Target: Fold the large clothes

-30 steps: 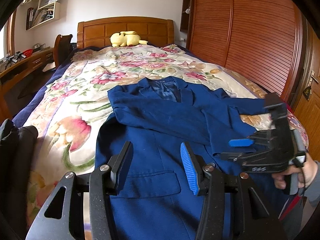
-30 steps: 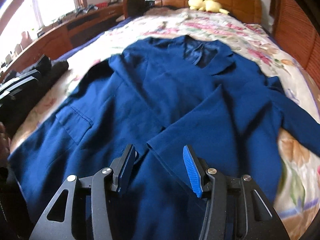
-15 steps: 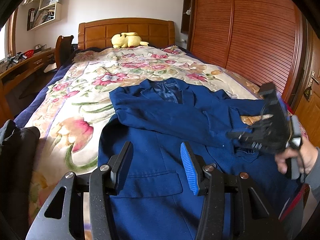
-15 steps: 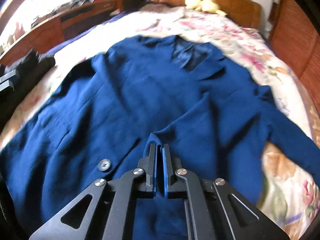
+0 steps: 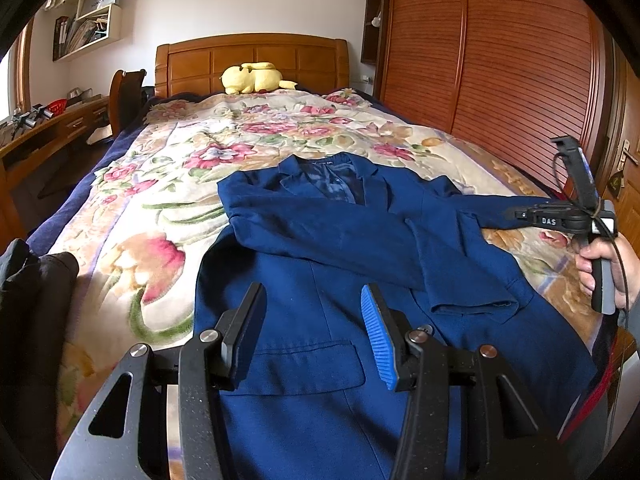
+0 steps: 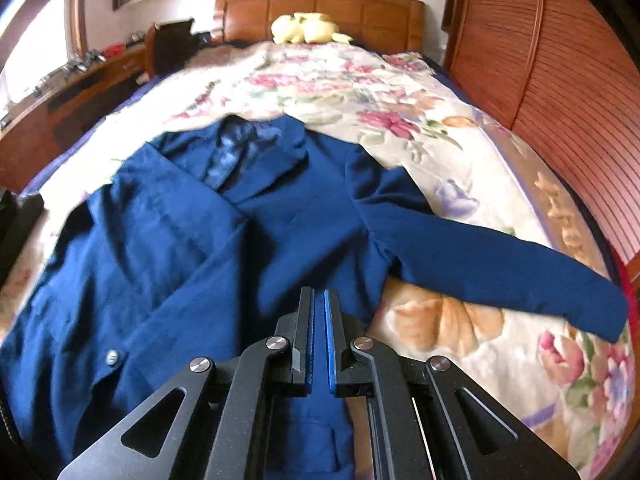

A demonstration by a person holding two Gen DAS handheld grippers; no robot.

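Observation:
A navy blue suit jacket (image 5: pixel 320 248) lies face up on the floral bedspread (image 5: pixel 172 184), collar toward the headboard. One sleeve lies folded across its chest; the other sleeve (image 6: pixel 492 268) stretches out to the right. My left gripper (image 5: pixel 312 320) is open and empty above the jacket's lower left front, near the pocket flap. My right gripper (image 6: pixel 319 328) is shut, with nothing visible between its pads, above the jacket (image 6: pixel 200 240) near its right side. It shows in the left wrist view (image 5: pixel 520 214), raised at the far right in a hand.
A yellow plush toy (image 5: pixel 256 78) sits by the wooden headboard (image 5: pixel 252 60). Dark clothing (image 5: pixel 32 300) is piled at the bed's left edge. A wooden wardrobe (image 5: pixel 500 60) runs along the right. A desk (image 5: pixel 44 128) and chair stand on the left.
My right gripper closed on the folded sleeve's cuff a second ago. It has since lifted back to the right, and the cuff now lies on the jacket.

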